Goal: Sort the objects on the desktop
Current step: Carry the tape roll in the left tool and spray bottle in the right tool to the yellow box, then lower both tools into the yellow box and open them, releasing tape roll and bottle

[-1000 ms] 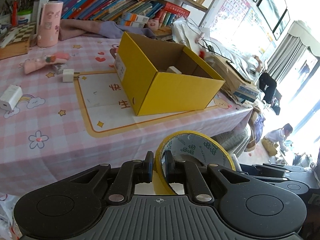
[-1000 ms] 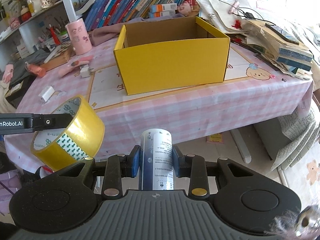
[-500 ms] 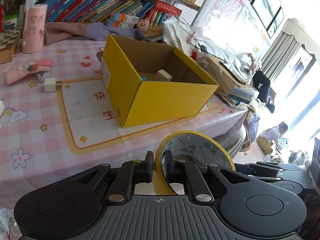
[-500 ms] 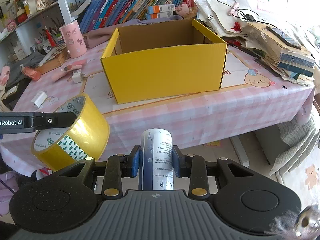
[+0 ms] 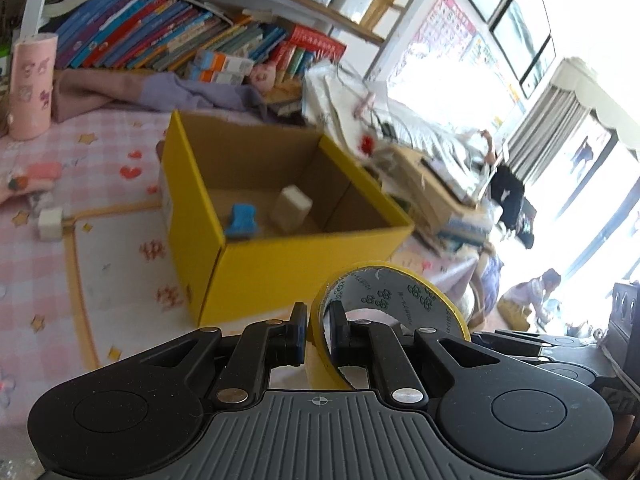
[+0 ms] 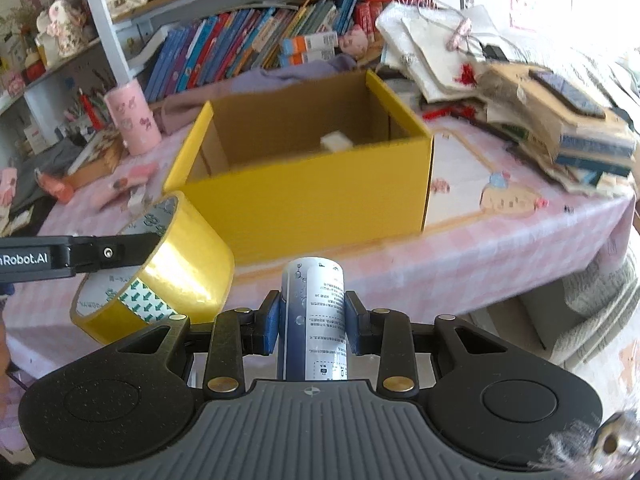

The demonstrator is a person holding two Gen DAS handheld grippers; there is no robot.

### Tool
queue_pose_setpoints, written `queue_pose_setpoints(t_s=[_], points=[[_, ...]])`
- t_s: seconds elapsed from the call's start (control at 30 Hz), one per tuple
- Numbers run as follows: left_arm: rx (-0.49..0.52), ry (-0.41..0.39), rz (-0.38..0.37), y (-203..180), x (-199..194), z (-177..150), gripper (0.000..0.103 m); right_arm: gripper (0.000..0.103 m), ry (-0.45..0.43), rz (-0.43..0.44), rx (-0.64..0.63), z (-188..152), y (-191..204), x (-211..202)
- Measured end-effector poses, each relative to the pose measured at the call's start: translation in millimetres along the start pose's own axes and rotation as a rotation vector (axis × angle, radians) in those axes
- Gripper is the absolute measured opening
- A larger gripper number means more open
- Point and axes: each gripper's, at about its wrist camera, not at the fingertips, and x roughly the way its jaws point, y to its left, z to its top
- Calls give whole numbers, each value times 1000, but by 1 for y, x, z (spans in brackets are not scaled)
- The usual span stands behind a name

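My left gripper (image 5: pixel 318 330) is shut on the wall of a yellow tape roll (image 5: pixel 404 296), held above the table's near edge. The same tape roll (image 6: pixel 160 264) shows at the left of the right wrist view, pinched by the left gripper's fingers (image 6: pixel 116 252). My right gripper (image 6: pixel 312 320) is shut on a blue and white cylindrical bottle (image 6: pixel 316 320), upright between the pads. Ahead stands an open yellow cardboard box (image 5: pixel 288 248), also (image 6: pixel 320 200). Inside it lie a blue item (image 5: pixel 240 220) and a beige block (image 5: pixel 290 208).
A pink checked tablecloth (image 6: pixel 480 248) covers the table. A pink cup (image 6: pixel 134 124), a white charger (image 5: pixel 50 224) and pink items lie left of the box. Stacked books and papers (image 6: pixel 560 128) crowd the right. A bookshelf (image 5: pixel 180 40) lines the back.
Both grippers have moved toward the yellow box and risen slightly, so the box looms larger and its inside shows. The tape roll and the bottle stay held.
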Motion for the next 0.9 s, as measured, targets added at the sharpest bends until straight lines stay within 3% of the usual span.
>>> queue_pose_setpoints(t_s=[0.23,0.5,0.67,0.9], points=[[-6,-103,27,-9,19,37,10,30,-95,34,-82,57,-16,2],[5,-204,135,-22,35,69,10,30,-192,111,-181,122,-31,19],[5,-206,220,-21,51,78,10,30,-199,162,-218,146,-36,42],[34,-166,357,-15,79,77,10,30,-132,204,-271,155,-40,84]])
